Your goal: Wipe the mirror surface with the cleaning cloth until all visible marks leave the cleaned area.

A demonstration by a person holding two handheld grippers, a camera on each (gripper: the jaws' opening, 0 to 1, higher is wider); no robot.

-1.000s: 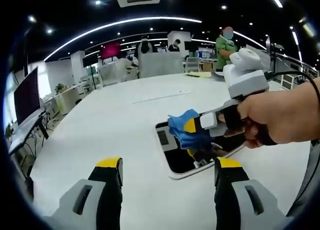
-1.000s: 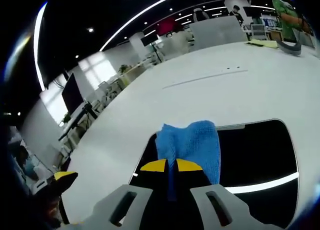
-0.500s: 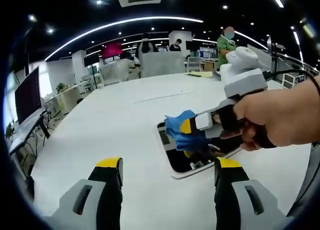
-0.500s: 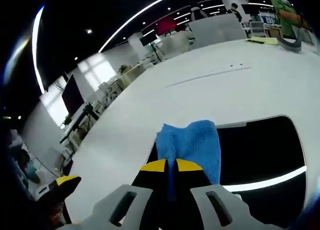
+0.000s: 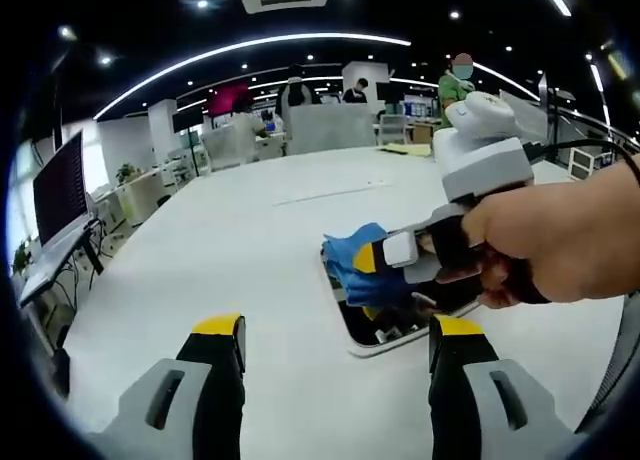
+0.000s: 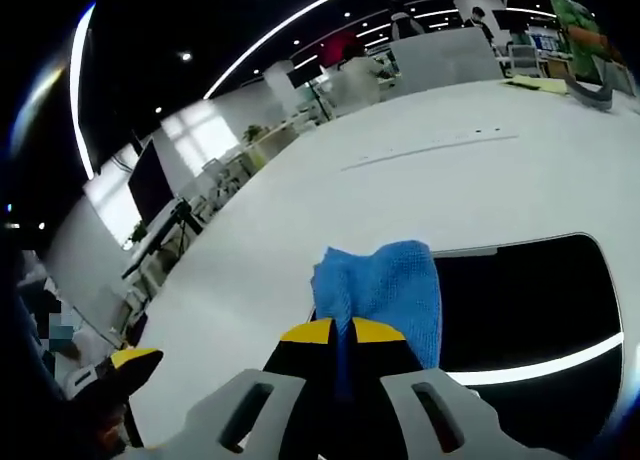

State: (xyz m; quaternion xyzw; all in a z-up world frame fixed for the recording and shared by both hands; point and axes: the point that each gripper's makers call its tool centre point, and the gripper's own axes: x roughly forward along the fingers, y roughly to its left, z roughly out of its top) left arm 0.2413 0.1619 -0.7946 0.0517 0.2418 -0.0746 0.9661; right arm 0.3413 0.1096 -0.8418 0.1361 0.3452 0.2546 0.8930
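Our right claw (image 6: 345, 330) is clamped on the blue cleaning cloth (image 6: 385, 285), pressed at the mirror's (image 6: 530, 300) edge, mid-bench (image 5: 230, 250). Our left claw (image 5: 335, 340) hangs wide open, empty. Risk: the cloth sliding off onto the bench, leaving marks unwiped.

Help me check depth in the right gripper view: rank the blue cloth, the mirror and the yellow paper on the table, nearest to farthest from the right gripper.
1. Blue cloth, clamped in the right gripper.
2. Mirror, under and right of the cloth.
3. Yellow paper, at the far table edge, upper right.
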